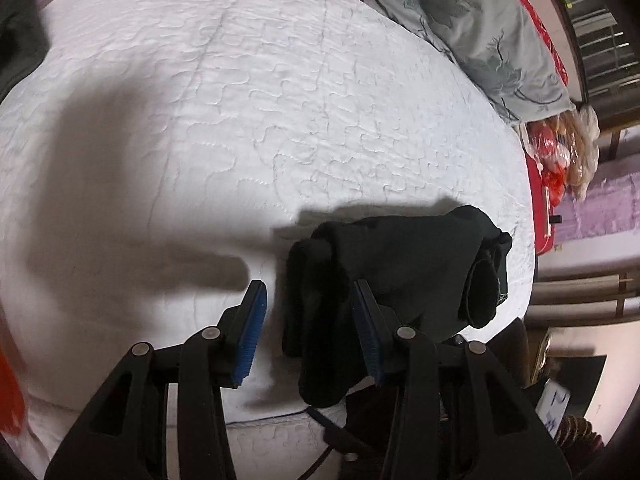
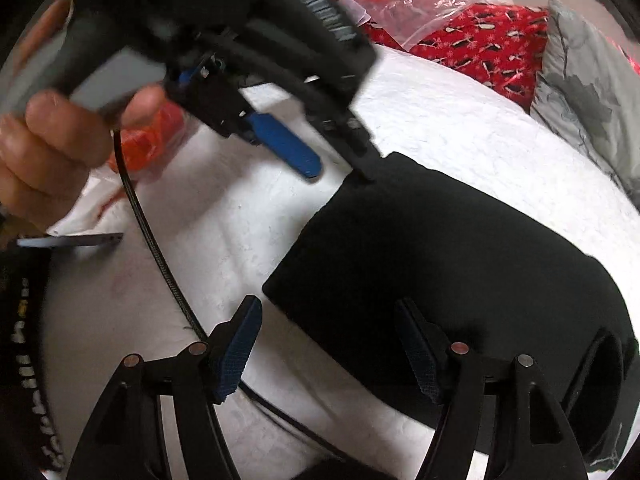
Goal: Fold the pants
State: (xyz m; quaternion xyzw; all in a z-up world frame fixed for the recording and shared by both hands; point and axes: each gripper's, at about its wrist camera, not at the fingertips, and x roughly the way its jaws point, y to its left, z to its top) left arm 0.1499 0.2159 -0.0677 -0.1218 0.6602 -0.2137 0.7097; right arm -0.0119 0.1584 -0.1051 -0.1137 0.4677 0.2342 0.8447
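**Bedding and clutter around a white quilted bed**

A white quilted bedspread (image 1: 240, 120) covers the bed and fills most of the view. At its far edge lies a grey-green pillow (image 1: 480, 28) with a leaf print, touching the bedspread. Beside that pillow, also at the bedspread's edge, sits red patterned fabric (image 2: 492, 44). A crumpled clear plastic bag (image 2: 404, 0) with something red inside rests on the red fabric.
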